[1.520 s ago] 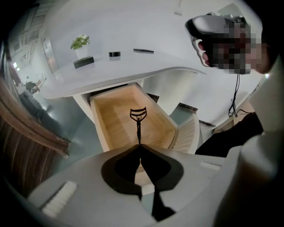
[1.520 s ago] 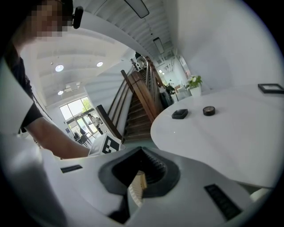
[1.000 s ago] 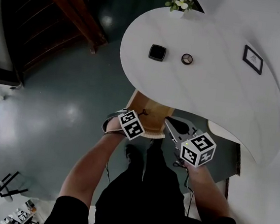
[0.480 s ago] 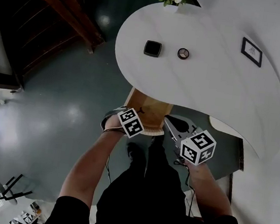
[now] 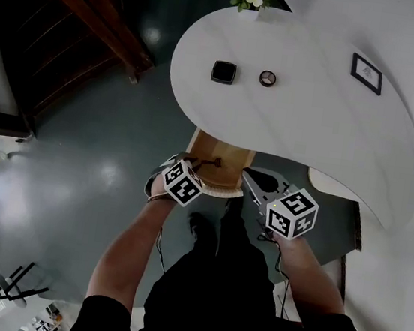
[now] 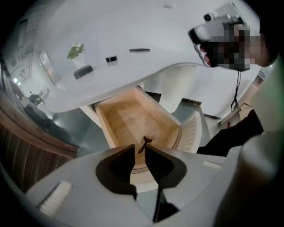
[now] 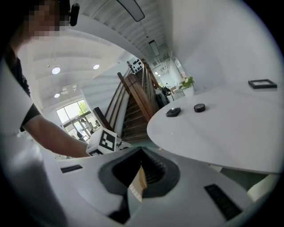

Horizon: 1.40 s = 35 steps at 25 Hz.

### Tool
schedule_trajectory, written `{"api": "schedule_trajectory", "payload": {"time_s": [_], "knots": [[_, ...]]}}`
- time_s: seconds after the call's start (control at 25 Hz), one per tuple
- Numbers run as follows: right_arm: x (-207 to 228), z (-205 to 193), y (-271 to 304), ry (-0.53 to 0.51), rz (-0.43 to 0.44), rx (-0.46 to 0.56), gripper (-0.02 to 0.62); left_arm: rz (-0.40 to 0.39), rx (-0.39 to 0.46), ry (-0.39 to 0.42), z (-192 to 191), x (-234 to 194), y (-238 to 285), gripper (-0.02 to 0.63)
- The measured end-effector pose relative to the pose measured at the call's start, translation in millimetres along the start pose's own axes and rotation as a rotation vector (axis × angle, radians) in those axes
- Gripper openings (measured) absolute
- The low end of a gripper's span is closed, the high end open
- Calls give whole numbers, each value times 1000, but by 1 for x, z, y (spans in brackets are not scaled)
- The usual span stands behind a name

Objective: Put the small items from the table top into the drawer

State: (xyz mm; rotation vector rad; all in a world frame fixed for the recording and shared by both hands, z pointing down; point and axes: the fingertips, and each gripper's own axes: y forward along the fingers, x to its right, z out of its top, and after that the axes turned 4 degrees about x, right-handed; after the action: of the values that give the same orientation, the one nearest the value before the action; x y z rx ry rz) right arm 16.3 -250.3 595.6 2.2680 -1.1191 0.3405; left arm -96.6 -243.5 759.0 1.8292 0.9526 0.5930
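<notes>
Head view: a black square item and a round item are still on the table, well beyond the open drawer.

Left gripper view: my left gripper is spread above the drawer, with the eyelash curler inside.

Right gripper view: my right gripper, just beside the drawer, pinches a tan piece.

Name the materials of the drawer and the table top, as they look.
The drawer: light wood or wood veneer, matt, with a pale tan inside and faint streaks like grain. The table top: smooth white surface, perhaps laminate or painted board, uniform, with no grain and a soft sheen.
</notes>
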Motion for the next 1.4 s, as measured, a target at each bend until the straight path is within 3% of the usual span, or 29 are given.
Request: {"api": "schedule_trajectory", "payload": {"time_s": [0.28,0.52,0.72,0.88,1.2,1.4], "knots": [[-38,14,-5,-55,-15,20,12,88,303,-205,16,-10,-86,77],[-93,42,-15,-121,-43,84,12,99,532,-249,20,-9,-170,75],[-133,66,-40,-220,-52,145,11,119,702,-309,27,-5,-230,33],[-153,83,-63,-288,-47,192,11,171,778,-330,29,0,-271,13],[-169,121,-112,-292,15,348,11,284,863,-412,35,19,-335,11],[-167,136,-137,-332,26,396,11,353,935,-461,51,28,-371,11]]}}
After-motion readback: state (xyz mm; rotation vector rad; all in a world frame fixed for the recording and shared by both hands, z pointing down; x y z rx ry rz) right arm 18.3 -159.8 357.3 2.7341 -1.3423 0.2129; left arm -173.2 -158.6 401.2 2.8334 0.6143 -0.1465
